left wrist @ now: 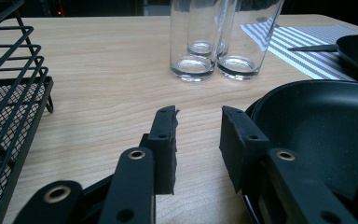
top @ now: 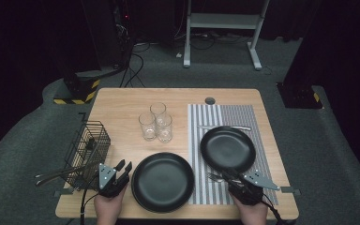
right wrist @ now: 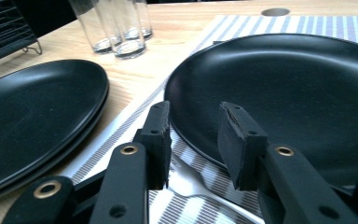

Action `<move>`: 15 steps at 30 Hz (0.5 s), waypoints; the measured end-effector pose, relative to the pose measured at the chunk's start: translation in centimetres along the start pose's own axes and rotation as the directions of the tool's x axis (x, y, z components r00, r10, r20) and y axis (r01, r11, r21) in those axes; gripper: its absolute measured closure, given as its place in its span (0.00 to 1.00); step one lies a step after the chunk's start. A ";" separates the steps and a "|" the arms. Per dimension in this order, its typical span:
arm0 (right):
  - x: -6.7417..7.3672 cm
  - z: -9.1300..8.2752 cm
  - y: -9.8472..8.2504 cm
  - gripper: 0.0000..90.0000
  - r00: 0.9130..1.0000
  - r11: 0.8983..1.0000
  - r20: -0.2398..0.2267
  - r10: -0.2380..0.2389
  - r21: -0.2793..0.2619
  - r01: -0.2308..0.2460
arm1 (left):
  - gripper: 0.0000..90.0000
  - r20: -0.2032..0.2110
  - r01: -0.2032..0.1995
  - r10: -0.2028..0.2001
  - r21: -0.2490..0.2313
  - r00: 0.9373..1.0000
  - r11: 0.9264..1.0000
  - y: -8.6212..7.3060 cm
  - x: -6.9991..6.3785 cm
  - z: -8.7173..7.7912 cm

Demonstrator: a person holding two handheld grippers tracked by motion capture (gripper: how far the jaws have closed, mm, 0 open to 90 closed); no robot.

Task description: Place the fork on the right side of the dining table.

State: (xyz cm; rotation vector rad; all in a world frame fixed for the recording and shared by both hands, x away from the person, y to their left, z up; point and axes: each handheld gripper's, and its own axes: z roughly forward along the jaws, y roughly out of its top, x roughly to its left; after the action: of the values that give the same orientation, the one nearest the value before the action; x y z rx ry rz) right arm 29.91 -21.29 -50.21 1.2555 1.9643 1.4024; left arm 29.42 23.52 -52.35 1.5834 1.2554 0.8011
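My right gripper (top: 228, 174) sits at the front right of the table on a striped placemat (top: 262, 140), open. In the right gripper view its jaws (right wrist: 193, 135) stand apart over a silver fork (right wrist: 191, 184) that lies flat on the mat, just in front of a black plate (right wrist: 284, 88). The fork (top: 214, 177) touches neither pad. My left gripper (top: 124, 165) rests at the front left, open with nothing between its jaws (left wrist: 198, 135). It is beside another black plate (top: 163, 182), whose rim (left wrist: 321, 121) is next to the right jaw.
Three clear glasses (top: 155, 123) stand together mid-table. A knife (top: 225, 127) lies behind the plate (top: 228, 148) on the mat. A black wire basket (top: 88, 145) at the left edge holds cutlery (top: 56, 174) that pokes out leftward. The front plate (right wrist: 32, 116) looks like a stack of two.
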 end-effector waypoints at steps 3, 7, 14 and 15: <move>0.5 0.4 0.1 0.71 1.000 1.000 -0.014 -0.006 0.007 0.006 | 0.74 0.000 0.000 0.000 0.000 1.000 1.000 0.0 0.0 0.0; 1.1 1.0 0.1 0.71 0.999 1.000 -0.032 -0.015 0.015 0.015 | 0.74 0.000 0.001 -0.001 0.000 1.000 1.000 0.0 0.0 0.0; 2.2 2.0 0.2 0.71 0.997 0.999 -0.062 -0.035 0.031 0.037 | 0.74 0.001 0.005 -0.005 -0.001 1.000 1.000 0.0 0.1 0.0; 2.4 2.2 0.2 0.71 0.997 0.999 -0.065 -0.038 0.033 0.040 | 0.74 0.001 0.005 -0.005 -0.002 1.000 1.000 0.0 0.1 0.0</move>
State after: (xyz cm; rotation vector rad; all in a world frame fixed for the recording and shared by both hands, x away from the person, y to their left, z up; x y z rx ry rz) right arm 30.43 -18.13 -50.52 1.1943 2.0530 1.4125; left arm 29.40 23.59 -52.35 1.5786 1.2571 0.7979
